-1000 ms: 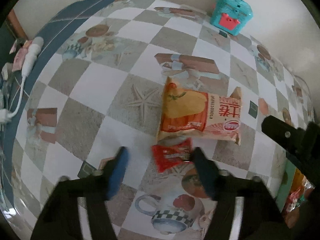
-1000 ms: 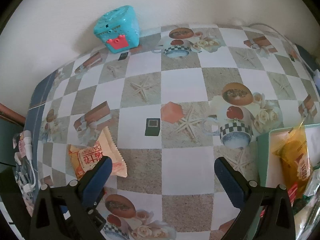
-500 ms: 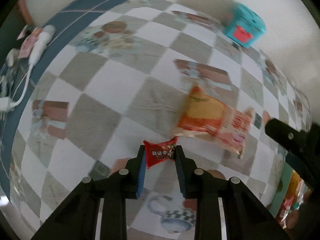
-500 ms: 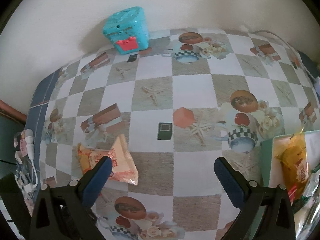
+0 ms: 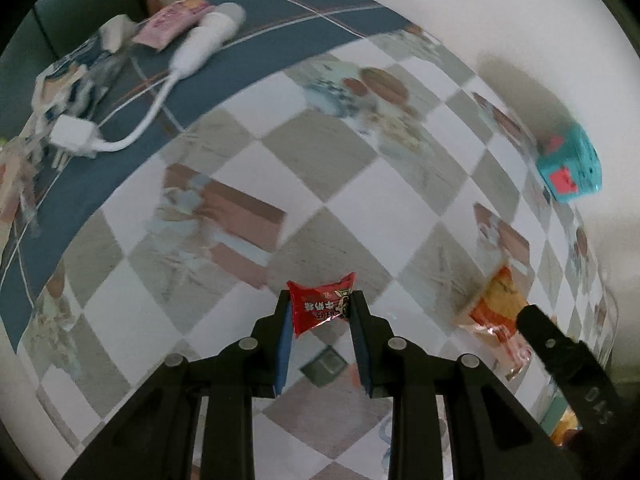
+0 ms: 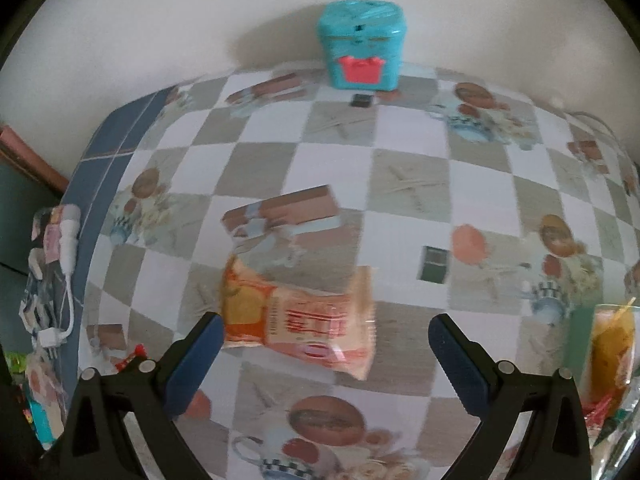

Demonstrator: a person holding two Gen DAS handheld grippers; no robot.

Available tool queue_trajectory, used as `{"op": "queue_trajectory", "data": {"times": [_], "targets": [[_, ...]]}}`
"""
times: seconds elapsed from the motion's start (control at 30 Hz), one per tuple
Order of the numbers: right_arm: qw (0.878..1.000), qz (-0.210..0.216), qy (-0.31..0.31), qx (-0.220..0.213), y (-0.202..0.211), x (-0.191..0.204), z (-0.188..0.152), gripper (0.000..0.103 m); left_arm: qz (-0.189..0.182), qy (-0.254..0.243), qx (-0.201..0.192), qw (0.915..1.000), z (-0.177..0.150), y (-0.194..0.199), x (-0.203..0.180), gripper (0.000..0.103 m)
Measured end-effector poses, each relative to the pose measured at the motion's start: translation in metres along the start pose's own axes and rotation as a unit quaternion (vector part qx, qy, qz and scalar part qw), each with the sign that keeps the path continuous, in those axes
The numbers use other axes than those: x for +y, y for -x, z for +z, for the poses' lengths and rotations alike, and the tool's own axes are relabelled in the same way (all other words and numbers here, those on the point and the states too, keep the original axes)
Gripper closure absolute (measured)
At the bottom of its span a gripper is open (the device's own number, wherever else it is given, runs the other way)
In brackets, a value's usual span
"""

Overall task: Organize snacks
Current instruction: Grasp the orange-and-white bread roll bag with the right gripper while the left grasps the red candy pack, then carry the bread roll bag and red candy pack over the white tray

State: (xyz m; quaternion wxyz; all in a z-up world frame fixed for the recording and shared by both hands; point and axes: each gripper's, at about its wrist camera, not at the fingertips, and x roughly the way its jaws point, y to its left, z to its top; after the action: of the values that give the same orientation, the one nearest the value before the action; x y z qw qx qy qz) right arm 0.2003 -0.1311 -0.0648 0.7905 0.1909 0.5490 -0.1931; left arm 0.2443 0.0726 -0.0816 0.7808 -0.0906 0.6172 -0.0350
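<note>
Now, left tool (image 5: pixel 322 307) clamped on a small red snack packet (image 5: pixel 321 305), held clear above the checkered table (image 5: pixel 224 344), right tool (image 6: pixel 322 334) with fingers wide apart over an orange snack bag (image 6: pixel 300 320) lying flat on the table, teal box (image 6: pixel 362 46) standing by the wall

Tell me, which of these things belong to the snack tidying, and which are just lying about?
Part of the job:
- red snack packet, pinched in the left claw
- orange snack bag, lying below the open right claw

Just lying about:
- teal box by the wall
- white charger and cable
- pink packet
</note>
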Motion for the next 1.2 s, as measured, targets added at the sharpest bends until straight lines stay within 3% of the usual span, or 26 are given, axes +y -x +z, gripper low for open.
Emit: {"op": "queue_trajectory", "data": {"times": [0.43, 0.57, 0.73, 1.2], "targets": [[0.999, -0.036, 0.036, 0.015, -0.032, 0.03, -0.001, 0.0, -0.003, 0.019, 0.011, 0.9998, 0.001, 0.003, 0.021, 0.074], [0.999, -0.036, 0.029, 0.017, -0.035, 0.027, -0.002, 0.006, 0.0, 0.017, 0.013, 0.9998, 0.005, 0.0, 0.017, 0.074], [0.999, -0.032, 0.022, 0.014, -0.03, 0.022, -0.004, 0.019, -0.001, 0.01, 0.013, 0.9999, 0.005, -0.001, 0.011, 0.074], [0.999, -0.026, 0.023, 0.006, 0.007, -0.002, -0.038, 0.024, 0.01, -0.018, -0.008, 0.9998, -0.006, 0.027, -0.009, 0.074]]}}
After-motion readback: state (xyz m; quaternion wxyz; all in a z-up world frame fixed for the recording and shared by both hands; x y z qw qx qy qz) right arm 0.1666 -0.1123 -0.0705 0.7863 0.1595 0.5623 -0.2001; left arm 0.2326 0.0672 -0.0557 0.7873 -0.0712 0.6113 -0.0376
